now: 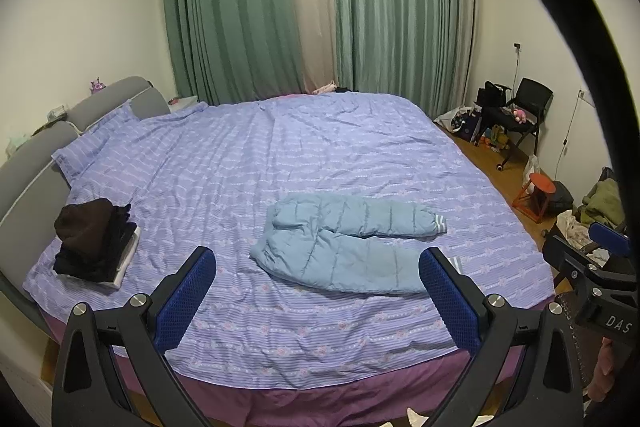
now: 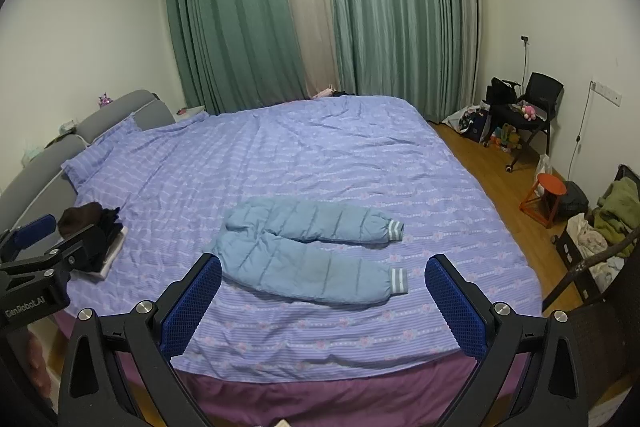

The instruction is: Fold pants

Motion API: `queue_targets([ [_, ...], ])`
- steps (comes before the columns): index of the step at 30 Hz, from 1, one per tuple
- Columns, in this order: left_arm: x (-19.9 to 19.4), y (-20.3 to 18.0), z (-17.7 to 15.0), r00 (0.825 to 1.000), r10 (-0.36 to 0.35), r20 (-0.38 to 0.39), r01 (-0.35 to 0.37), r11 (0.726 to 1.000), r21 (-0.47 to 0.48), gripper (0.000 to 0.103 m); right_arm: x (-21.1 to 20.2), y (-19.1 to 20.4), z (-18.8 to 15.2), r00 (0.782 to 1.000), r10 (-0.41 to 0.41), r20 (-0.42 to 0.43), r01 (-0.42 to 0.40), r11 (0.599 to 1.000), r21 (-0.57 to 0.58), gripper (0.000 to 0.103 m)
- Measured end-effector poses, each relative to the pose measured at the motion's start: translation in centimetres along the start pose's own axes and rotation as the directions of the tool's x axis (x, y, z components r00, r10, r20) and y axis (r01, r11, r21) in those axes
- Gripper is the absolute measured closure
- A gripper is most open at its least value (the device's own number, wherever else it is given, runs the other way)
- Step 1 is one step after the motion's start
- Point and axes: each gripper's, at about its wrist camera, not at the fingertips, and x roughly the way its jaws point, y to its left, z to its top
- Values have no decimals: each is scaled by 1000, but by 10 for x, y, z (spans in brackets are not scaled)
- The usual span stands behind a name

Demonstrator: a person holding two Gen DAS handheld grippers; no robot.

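Light blue padded pants [image 1: 344, 243] lie flat on the purple striped bedcover [image 1: 280, 155], waist to the left, both legs pointing right with striped cuffs. They also show in the right wrist view [image 2: 308, 255]. My left gripper [image 1: 316, 303] is open and empty, held above the near edge of the bed, short of the pants. My right gripper [image 2: 324, 303] is open and empty, at the same near edge, just in front of the lower leg. The right gripper's body shows at the right of the left wrist view [image 1: 600, 267].
A stack of dark folded clothes [image 1: 96, 243] sits on the bed at the left, near the grey headboard [image 1: 36, 171]. An orange stool [image 2: 546, 199], a black chair [image 2: 532, 111] with bags, and a pile of clothes [image 2: 608, 219] stand on the wooden floor at right.
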Motion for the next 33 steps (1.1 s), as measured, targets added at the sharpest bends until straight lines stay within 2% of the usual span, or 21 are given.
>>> queue_targets([
  [33,-9,-2,1,999,11,41,-11,1000,5,0,-3,0,1,1000,2,5,-2,1000,-2,1],
])
